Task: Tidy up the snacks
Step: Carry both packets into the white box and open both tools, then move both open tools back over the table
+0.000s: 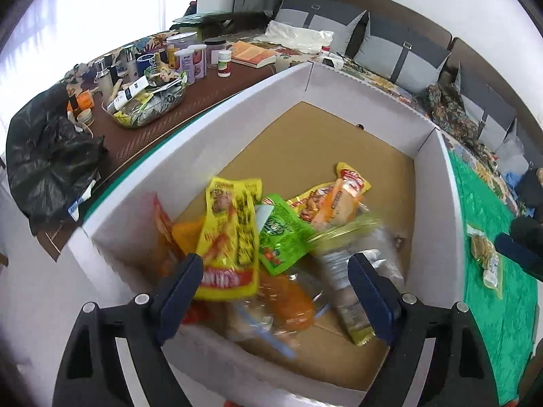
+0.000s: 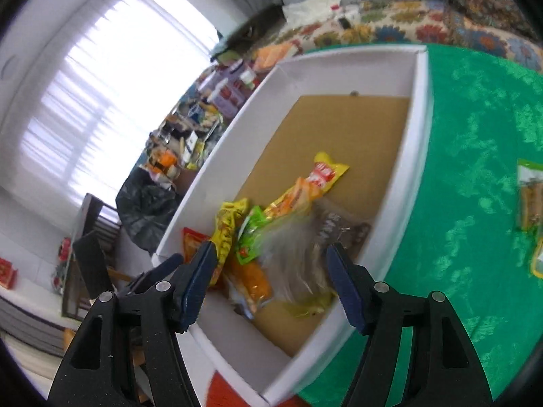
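A white box [image 1: 342,88] with a brown cardboard floor stands on the green cloth and holds several snack packets: a yellow one [image 1: 230,234], a green one [image 1: 283,237], an orange one [image 1: 339,203] and a blurred clear one [image 1: 353,254]. My left gripper [image 1: 276,283] is open above the box's near end, holding nothing. My right gripper [image 2: 271,271] is open over the same box [image 2: 419,108], and the blurred clear packet [image 2: 298,254] lies between its fingers' line of sight. The yellow packet [image 2: 227,227] and green packet [image 2: 251,234] show there too.
More snack packets lie on the green cloth [image 2: 475,156] to the right of the box [image 2: 529,200], also in the left wrist view [image 1: 485,254]. A brown table [image 1: 163,118] holds jars, bottles and a black bag [image 1: 51,156]. A sofa with cushions [image 1: 390,47] stands behind.
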